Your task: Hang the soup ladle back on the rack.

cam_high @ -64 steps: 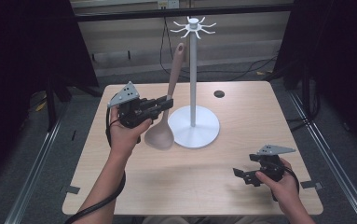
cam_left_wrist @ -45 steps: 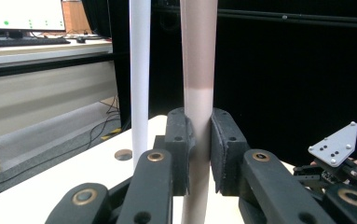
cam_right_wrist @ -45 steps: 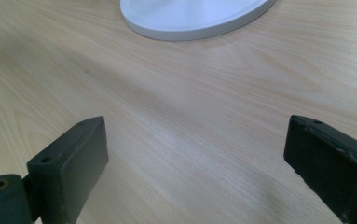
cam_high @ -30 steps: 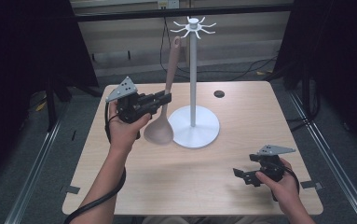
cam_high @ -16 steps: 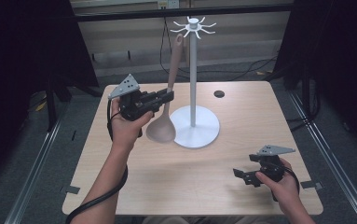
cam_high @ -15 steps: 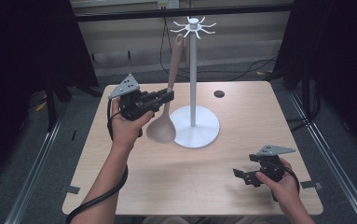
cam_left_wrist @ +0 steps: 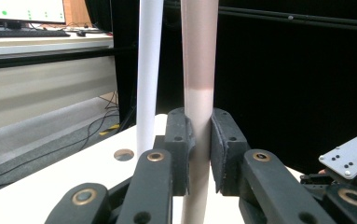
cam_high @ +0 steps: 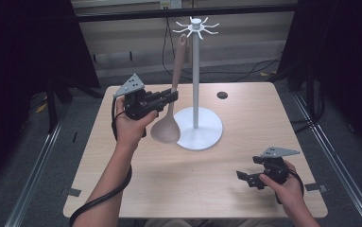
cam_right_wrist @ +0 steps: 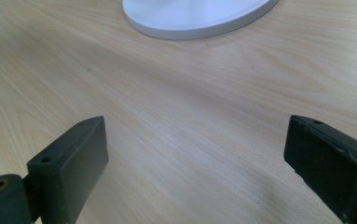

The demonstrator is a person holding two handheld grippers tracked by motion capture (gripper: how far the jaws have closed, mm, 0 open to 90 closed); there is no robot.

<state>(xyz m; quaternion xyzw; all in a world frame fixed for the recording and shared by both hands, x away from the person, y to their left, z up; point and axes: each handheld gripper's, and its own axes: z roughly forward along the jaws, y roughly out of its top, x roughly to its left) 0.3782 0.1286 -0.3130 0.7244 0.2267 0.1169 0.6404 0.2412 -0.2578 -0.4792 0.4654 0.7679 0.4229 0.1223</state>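
Left tool [cam_high: 169,97] clamped on the ladle [cam_high: 171,94] mid-handle, long axis near upright, bowl hanging below the tool just over the table [cam_high: 122,189], handle tip rising above it toward the hooks [cam_high: 197,27] of the white stand [cam_high: 196,85], just to the tool's right. Probably next: up and rightward to hook it. Right tool [cam_high: 245,178] wide apart, holding nothing, low near the table, well away from the ladle.

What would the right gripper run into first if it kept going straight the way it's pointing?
Probably the white stand base: the right gripper, jaws open, points across bare table toward it, though depth is hard to judge.
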